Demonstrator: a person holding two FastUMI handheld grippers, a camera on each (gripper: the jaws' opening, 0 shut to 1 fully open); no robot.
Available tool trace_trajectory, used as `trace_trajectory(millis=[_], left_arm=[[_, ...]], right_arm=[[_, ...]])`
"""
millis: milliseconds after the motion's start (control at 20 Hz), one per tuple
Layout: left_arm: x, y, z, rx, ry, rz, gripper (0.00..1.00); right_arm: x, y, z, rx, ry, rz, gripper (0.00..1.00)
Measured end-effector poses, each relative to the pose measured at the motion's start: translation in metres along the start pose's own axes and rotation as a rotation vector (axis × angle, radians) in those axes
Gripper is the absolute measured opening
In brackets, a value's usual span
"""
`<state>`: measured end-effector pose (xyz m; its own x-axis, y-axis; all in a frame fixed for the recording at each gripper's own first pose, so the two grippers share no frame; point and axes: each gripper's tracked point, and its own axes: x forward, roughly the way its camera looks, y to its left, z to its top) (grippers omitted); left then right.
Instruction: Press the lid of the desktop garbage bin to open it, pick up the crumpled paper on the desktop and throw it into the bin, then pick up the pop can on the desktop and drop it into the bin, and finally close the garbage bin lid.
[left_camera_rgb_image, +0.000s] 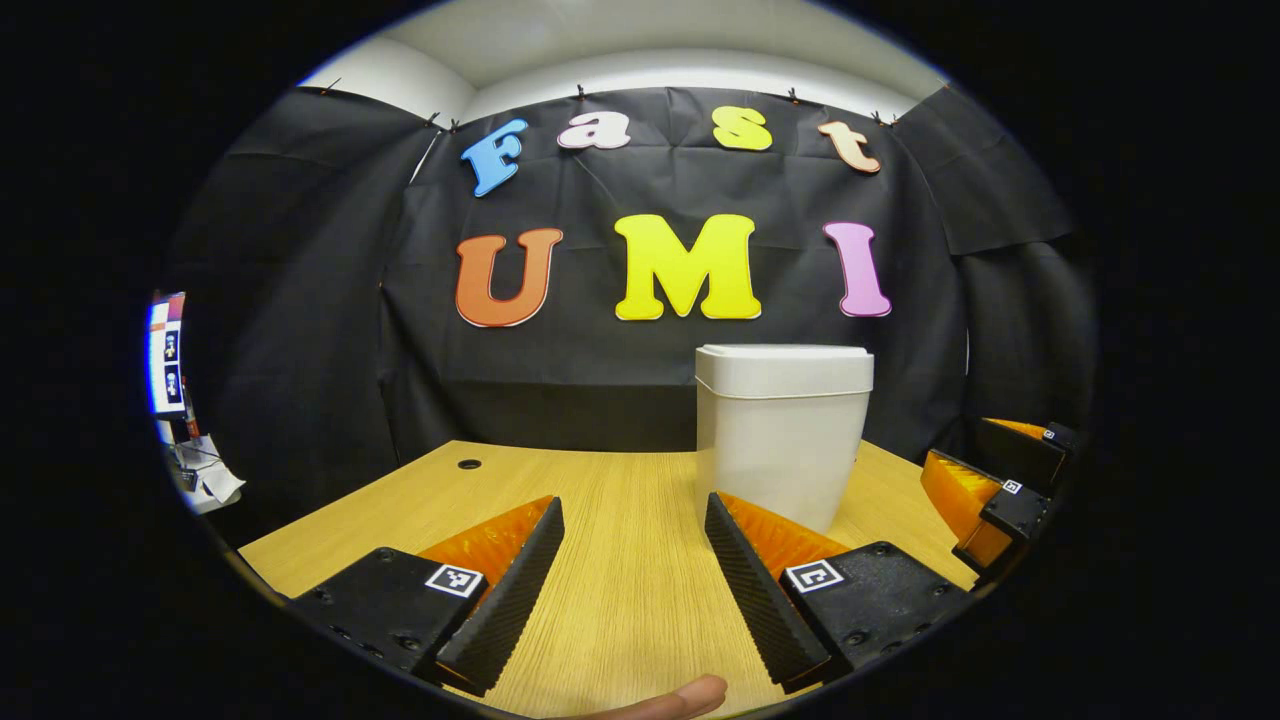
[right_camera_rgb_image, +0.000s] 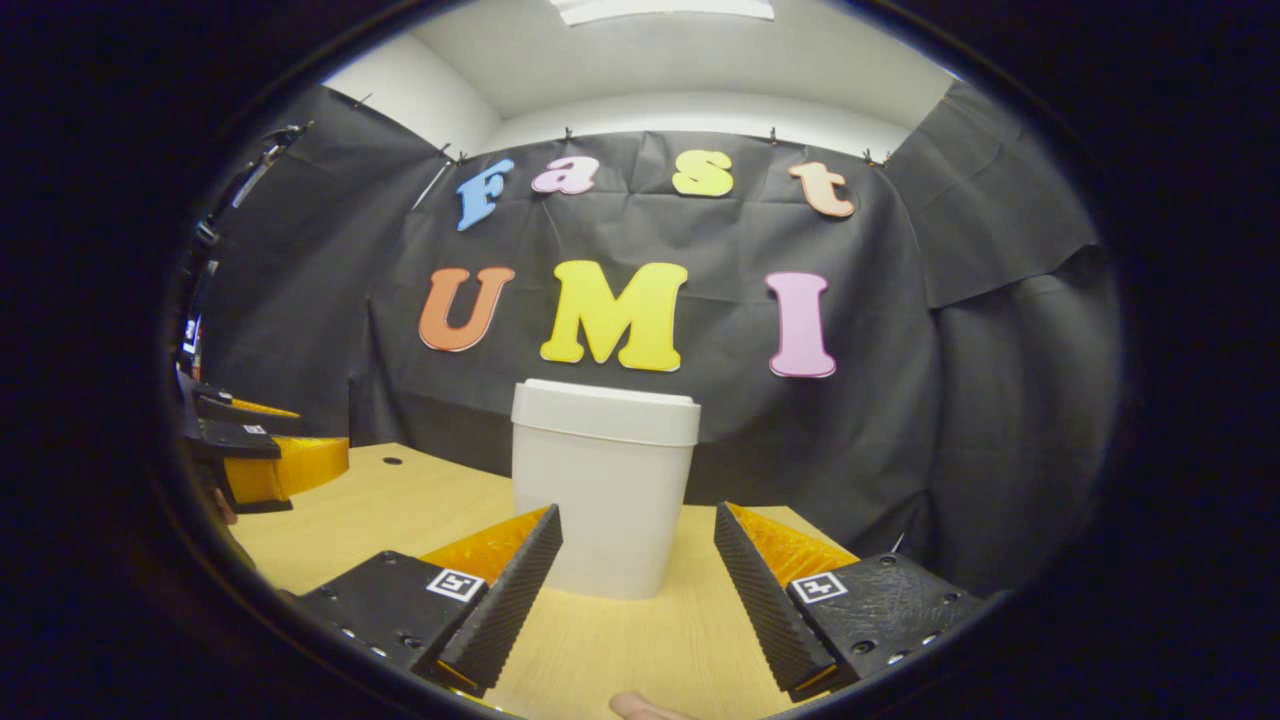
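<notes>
Left gripper view, left claw (left_camera_rgb_image: 634, 580) spread, level, facing lidded bin (left_camera_rgb_image: 782, 430)

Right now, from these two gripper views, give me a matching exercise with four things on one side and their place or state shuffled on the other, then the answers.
Things:
1. garbage bin lid
2. left gripper
3. wooden desktop
4. cable hole

Descriptions:
A. open, holding nothing
B. carries the bin
C. closed on top of the white bin
D. near the desktop's far left edge in the left gripper view

Pairs: 1-C, 2-A, 3-B, 4-D
</notes>
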<state>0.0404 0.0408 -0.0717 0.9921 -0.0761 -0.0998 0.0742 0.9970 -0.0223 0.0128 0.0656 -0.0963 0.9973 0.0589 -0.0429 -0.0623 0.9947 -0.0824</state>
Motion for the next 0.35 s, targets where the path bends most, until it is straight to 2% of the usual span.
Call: trace_trajectory(millis=[100,250,350], left_arm=[[0.0016,-0.0003,-0.0044,0.005,0.015,0.002,0.94],[0.0024,-0.0018,-0.0067,0.016,0.025,0.005,0.94],[0.002,-0.0035,-0.0071,0.019,0.024,0.002,0.94]], right_arm=[[0.002,0.0,-0.0039,0.0,0.009,0.0,0.98],[0.0045,-0.0036,-0.0072,0.01,0.025,-0.001,0.95],[0.0051,-0.0073,-0.007,0.024,0.029,-0.006,0.98]])
